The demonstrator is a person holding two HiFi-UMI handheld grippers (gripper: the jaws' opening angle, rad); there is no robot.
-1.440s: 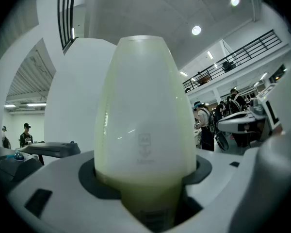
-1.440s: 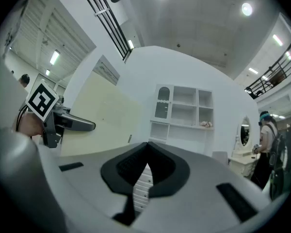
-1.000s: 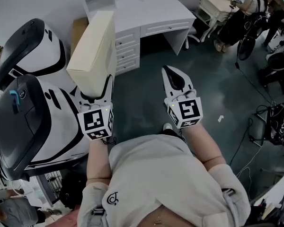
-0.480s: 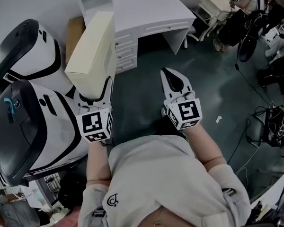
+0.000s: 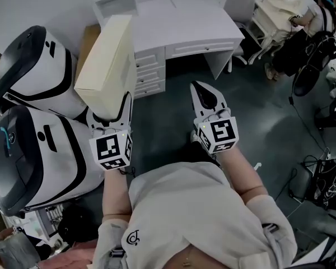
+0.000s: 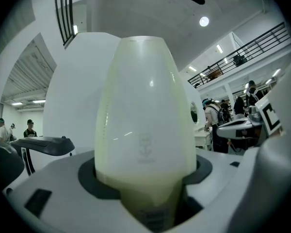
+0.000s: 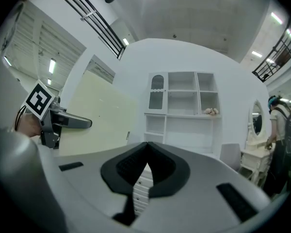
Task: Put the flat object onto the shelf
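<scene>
A flat cream box [image 5: 108, 65] stands upright in my left gripper [image 5: 112, 112], whose jaws are shut on its lower edge. In the left gripper view the cream box [image 6: 145, 115] fills the middle and hides what lies ahead. My right gripper [image 5: 207, 97] is held level beside it, shut with nothing between its jaws. The right gripper view shows the cream box [image 7: 94, 113] at left, and a white shelf unit [image 7: 184, 110] with open compartments straight ahead over a desk. The white desk [image 5: 179, 24] lies ahead in the head view.
Two large white and black pod-like machines [image 5: 31, 144] stand close on the left. A white chair [image 5: 241, 4] sits right of the desk. People stand at the far right [image 5: 302, 32]. Cables and gear [image 5: 325, 178] lie on the dark floor at right.
The view has shifted so the white desk sits closer and more central ahead. Both grippers keep their pose, with the box still held upright in the left one.
</scene>
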